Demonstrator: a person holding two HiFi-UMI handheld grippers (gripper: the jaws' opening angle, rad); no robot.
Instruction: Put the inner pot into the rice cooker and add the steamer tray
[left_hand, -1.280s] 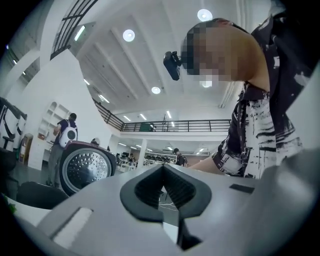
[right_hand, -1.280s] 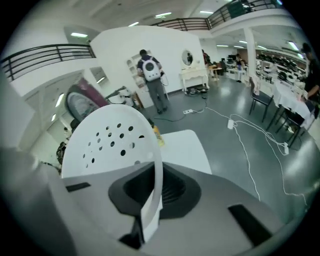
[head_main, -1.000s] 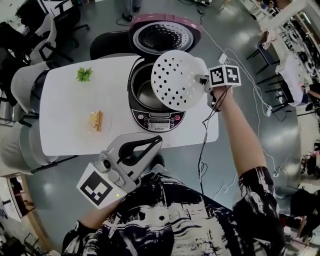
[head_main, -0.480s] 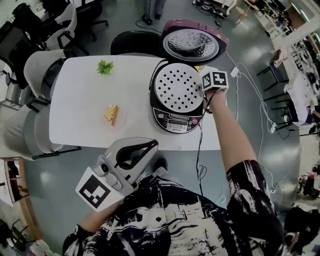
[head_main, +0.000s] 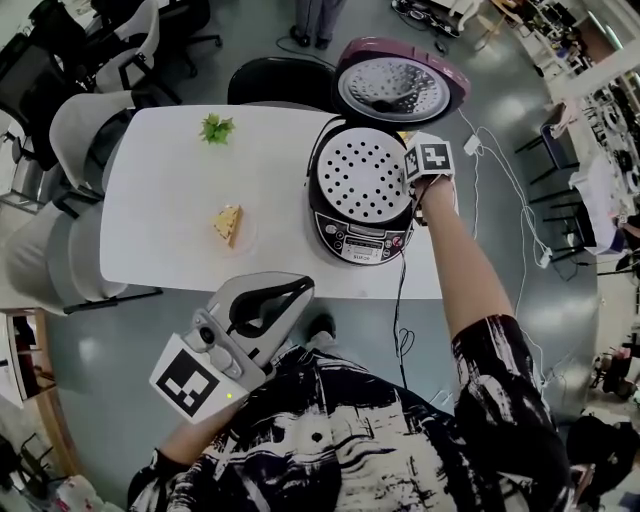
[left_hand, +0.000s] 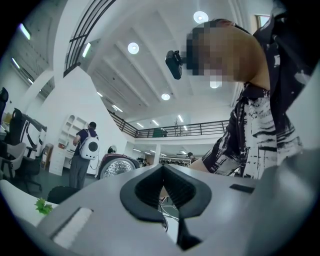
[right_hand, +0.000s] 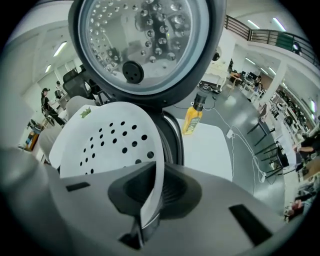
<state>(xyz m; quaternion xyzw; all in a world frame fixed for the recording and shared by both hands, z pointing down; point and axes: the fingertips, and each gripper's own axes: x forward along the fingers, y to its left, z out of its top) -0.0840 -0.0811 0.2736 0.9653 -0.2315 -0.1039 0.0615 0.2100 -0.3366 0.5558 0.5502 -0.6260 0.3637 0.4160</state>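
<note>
While your right claw (head_main: 410, 172) is clenching the steamer tray's (head_main: 362, 178) rim, the tray is lying over the open rice cooker (head_main: 362, 243) at upper centre; your left claw (head_main: 300, 288) is hanging clenched and empty at lower left.

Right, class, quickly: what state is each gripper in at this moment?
Left gripper: closed, holding nothing.
Right gripper: closed on the rim of the steamer tray.

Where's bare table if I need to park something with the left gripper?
Free: the left end of the table, bordered by the green sprig and the food wedge; also the strip between that wedge and the rice cooker. Crowded: the right end, where the right gripper holds the steamer tray in the cooker.
</note>
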